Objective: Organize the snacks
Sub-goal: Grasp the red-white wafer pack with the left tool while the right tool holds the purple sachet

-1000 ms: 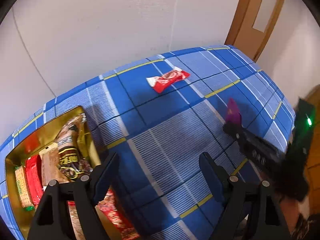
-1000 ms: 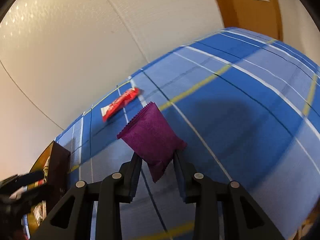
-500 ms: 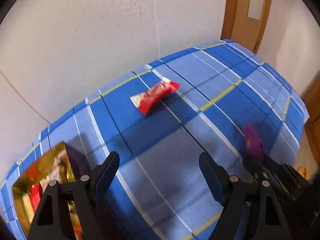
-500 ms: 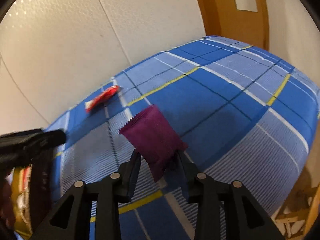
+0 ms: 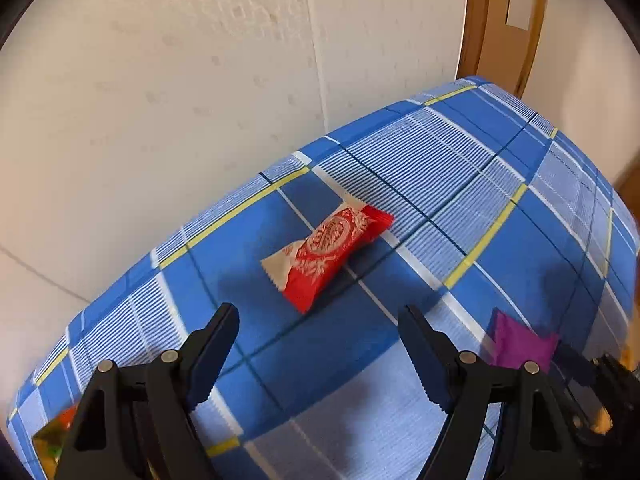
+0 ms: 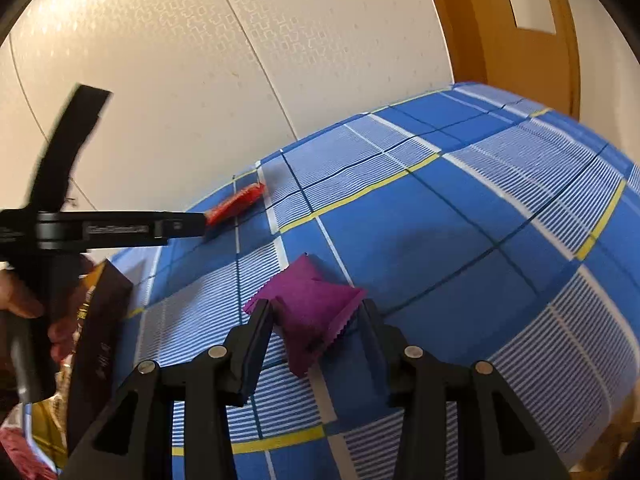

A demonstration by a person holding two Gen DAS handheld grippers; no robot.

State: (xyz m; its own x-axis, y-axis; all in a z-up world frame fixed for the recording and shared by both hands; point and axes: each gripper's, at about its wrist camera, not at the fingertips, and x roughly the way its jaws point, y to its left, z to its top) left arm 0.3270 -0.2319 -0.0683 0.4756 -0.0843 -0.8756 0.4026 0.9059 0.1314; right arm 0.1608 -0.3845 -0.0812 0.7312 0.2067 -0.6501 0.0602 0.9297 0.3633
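purple packet (image 6: 310,312) lay loose between right gripper (image 6: 316,320) jaws, which had just been opening; left gripper (image 5: 318,338), gaping empty, had neared red packet (image 5: 328,252) mid-tablecloth (image 5: 520,240).

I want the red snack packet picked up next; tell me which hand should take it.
Left. The left gripper is open and empty with the red snack packet just ahead of its fingertips. The right gripper still straddles the purple packet, farther away.
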